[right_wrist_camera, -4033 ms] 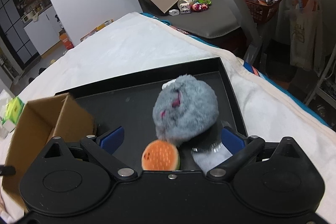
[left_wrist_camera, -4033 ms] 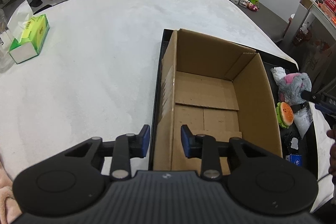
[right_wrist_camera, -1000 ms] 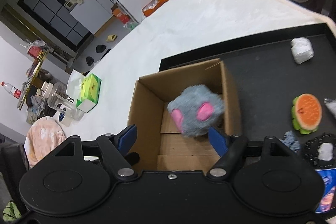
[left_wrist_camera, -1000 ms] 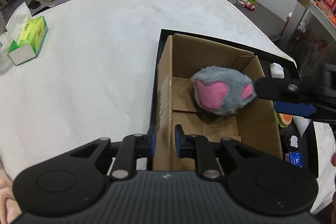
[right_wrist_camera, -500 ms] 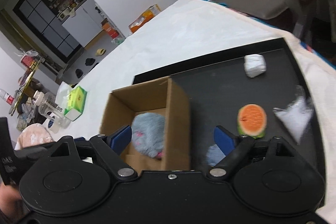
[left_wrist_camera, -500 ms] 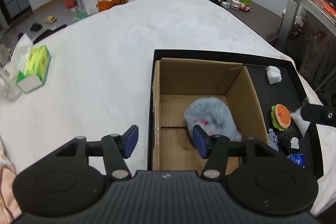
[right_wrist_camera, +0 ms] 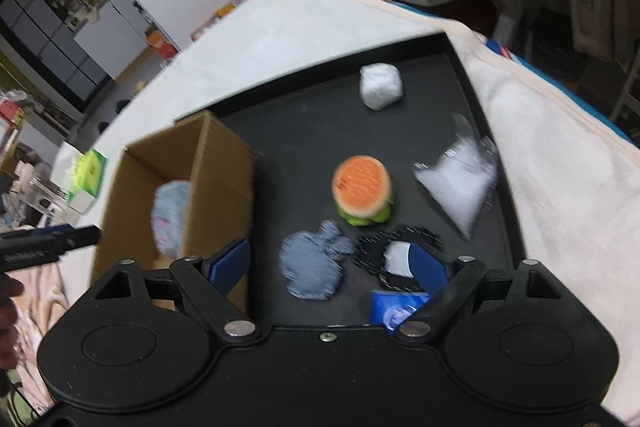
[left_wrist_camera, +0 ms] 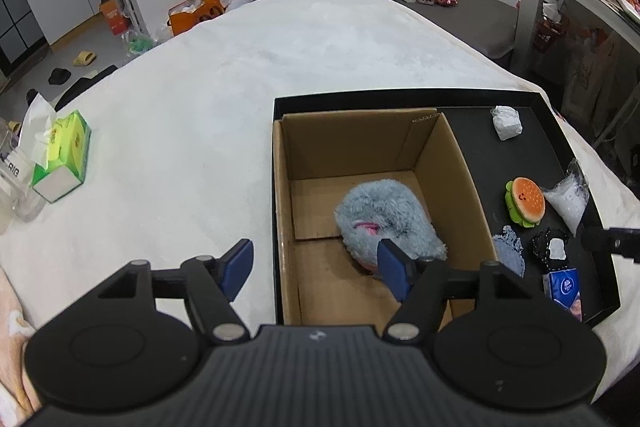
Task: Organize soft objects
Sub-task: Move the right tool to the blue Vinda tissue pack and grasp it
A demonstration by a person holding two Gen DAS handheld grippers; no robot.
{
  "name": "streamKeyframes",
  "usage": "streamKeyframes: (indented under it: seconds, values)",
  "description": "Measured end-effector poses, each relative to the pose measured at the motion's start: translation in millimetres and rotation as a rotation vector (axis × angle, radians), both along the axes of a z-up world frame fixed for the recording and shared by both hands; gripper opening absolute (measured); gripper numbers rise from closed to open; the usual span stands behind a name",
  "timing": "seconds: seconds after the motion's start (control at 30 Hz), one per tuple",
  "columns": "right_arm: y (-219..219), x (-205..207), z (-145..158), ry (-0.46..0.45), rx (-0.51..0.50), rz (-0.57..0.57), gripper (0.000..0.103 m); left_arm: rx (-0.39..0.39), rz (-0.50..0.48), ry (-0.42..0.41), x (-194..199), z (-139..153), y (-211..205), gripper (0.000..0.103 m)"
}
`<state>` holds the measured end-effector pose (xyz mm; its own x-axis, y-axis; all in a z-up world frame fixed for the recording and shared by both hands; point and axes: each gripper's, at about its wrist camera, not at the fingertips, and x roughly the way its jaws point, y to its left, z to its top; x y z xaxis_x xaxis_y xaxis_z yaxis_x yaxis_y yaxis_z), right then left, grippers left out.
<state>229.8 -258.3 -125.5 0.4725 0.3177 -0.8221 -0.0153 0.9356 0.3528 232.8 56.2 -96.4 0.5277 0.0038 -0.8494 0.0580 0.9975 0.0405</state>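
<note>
A grey plush toy [left_wrist_camera: 386,223] lies inside the open cardboard box [left_wrist_camera: 460,163], which stands on a black tray [left_wrist_camera: 532,139]. It also shows in the right wrist view [right_wrist_camera: 170,215]. My left gripper [left_wrist_camera: 316,267] is open and empty, above the box's near left wall. My right gripper [right_wrist_camera: 328,265] is open and empty, above a blue denim patch [right_wrist_camera: 314,269]. A burger plush [right_wrist_camera: 362,189], a white wad [right_wrist_camera: 380,87], a clear bag of white filling [right_wrist_camera: 460,181] and a black and white lace piece [right_wrist_camera: 394,255] lie on the tray [right_wrist_camera: 304,131].
A green tissue box [left_wrist_camera: 64,155] and a clear jar [left_wrist_camera: 16,187] stand at the left of the white cloth-covered table [left_wrist_camera: 200,87]. A small blue tissue pack [left_wrist_camera: 564,287] lies at the tray's near right corner. The table edge drops off to the right.
The plush toy went from my right gripper into the box. My right gripper has swung right, over the tray's loose items. My left gripper has opened wide and drawn back.
</note>
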Motion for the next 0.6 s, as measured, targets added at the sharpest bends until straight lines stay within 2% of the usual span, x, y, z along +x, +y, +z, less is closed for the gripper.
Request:
streamKeyframes:
  seconds: [0.23, 0.4, 0.6]
  values:
    - [-10, -12, -17, 0.055, -0.062, 0.017, 0.091, -0.027, 0.021, 0.017, -4, -4, 0, 0.067]
    - [-12, -20, -33, 0.103, -0.100, 0.019, 0.091, -0.014, 0.014, -0.014, -6, -2, -5, 0.067]
    - [-7, -29, -47, 0.149, -0.121, 0.036, 0.091, -0.007, 0.052, 0.007, -6, -15, -11, 0.067]
